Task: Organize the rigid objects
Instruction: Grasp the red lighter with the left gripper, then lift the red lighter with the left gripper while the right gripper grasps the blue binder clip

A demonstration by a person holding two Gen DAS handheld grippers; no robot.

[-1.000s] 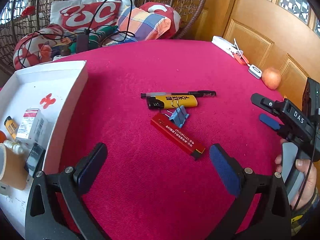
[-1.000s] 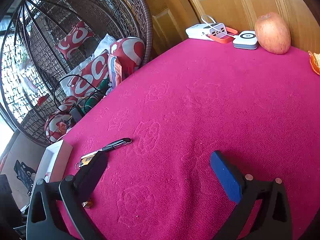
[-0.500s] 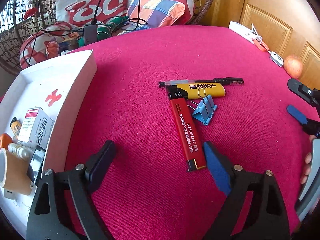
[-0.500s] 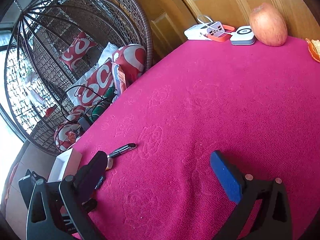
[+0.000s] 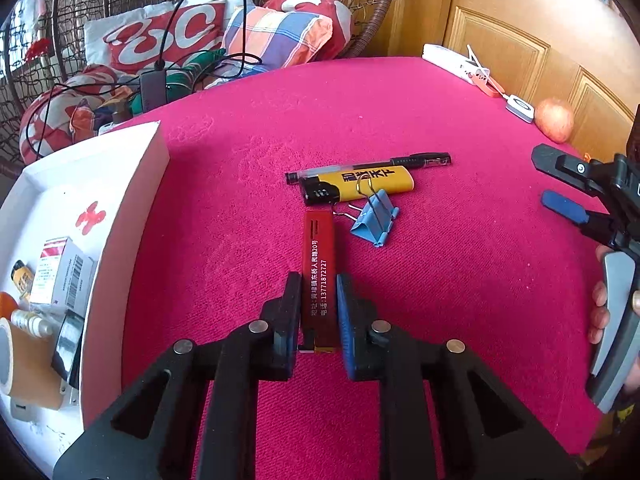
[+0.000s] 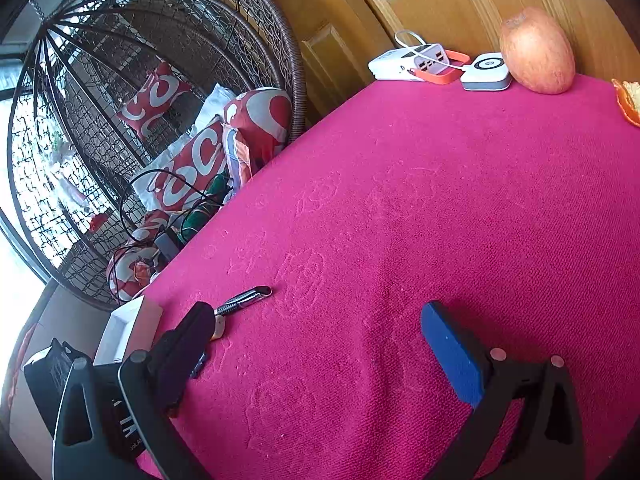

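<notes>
In the left wrist view my left gripper (image 5: 318, 292) is shut on the near end of a red lighter (image 5: 319, 256) that lies on the pink tablecloth (image 5: 460, 304). Beyond it lie a yellow lighter (image 5: 360, 186), a blue binder clip (image 5: 376, 216) and a black pen (image 5: 372, 165). A white box (image 5: 132, 208) with small items stands at the left. My right gripper (image 6: 320, 332) is open and empty over the cloth; it also shows at the right edge of the left wrist view (image 5: 560, 184). The pen (image 6: 244, 299) shows past its left finger.
An apple (image 6: 536, 52), a white charger hub (image 6: 412, 62) and a small white puck (image 6: 486, 72) sit at the table's far edge by the wooden door. A wicker chair with cushions (image 5: 192, 32) and cables stands behind the table.
My left gripper has moved forward over the red lighter and shut on its near end. The right gripper has stayed open and shifted only slightly.
</notes>
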